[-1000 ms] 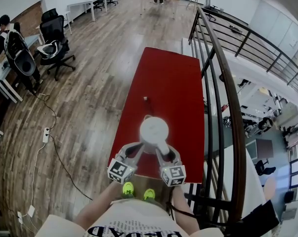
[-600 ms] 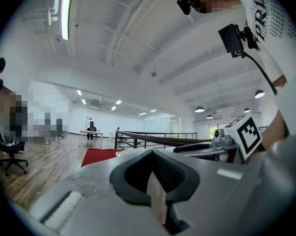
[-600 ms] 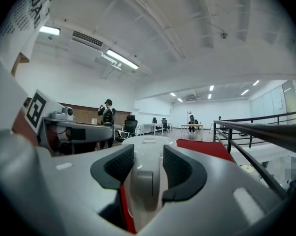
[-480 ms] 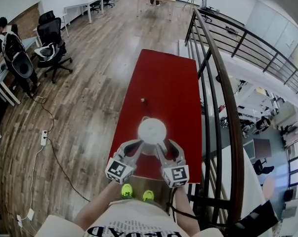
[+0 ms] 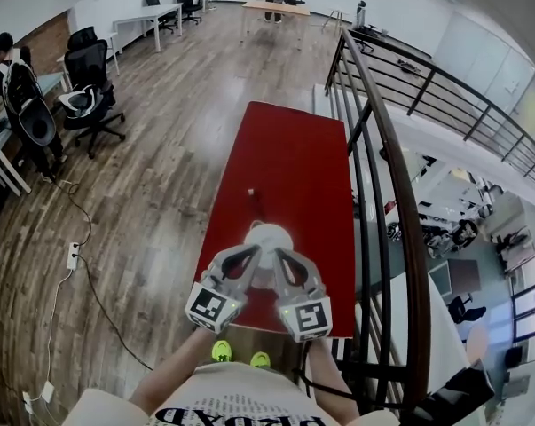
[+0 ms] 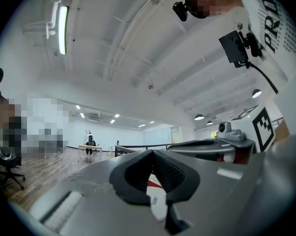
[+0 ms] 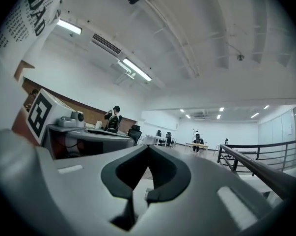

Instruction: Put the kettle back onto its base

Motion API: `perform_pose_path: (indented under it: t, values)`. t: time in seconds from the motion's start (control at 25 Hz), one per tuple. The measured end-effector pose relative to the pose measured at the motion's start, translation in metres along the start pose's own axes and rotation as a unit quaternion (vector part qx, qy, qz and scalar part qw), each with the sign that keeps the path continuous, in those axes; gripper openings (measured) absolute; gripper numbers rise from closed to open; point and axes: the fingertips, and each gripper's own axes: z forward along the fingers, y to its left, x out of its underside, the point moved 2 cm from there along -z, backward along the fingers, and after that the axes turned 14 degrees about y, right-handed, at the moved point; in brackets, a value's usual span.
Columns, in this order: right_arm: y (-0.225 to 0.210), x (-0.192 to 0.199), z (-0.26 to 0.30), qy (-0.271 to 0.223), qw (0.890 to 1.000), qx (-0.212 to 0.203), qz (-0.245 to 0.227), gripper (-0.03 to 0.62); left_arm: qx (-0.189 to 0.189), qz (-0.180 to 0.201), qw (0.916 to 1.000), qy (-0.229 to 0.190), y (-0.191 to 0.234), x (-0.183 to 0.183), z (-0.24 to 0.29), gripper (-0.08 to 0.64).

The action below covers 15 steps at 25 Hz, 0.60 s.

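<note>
- Red counter (image 5: 294, 158) beside a railing (image 5: 400, 204) carries the white kettle (image 5: 269, 235); base unseen.
- Left hand-held gripper (image 5: 247, 256) pinched together, empty; right hand-held gripper (image 5: 283, 257) has just closed on nothing.
- Kettle at 12 o'clock beyond both tips, equally near.

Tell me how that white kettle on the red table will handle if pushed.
The kettle looks round and smooth on top, so it may be slippery to pinch. It probably slides rather than rolls on the flat red table. Its fill, hence weight, isn't visible.
</note>
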Motion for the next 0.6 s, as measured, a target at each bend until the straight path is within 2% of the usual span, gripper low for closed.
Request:
perform_pose_path:
  t: [0.12,0.6]
  values:
    - [0.003,-0.003,0.004,0.001,1.0,-0.005,0.001,0.008,0.004,0.01,0.9999,-0.002,-0.002,-0.006,0.0,0.005]
    - [0.004,-0.002,0.016,0.003,1.0,-0.013,0.0,0.008,0.005,0.009,0.9999,-0.006,0.0,-0.002,0.004,0.005]
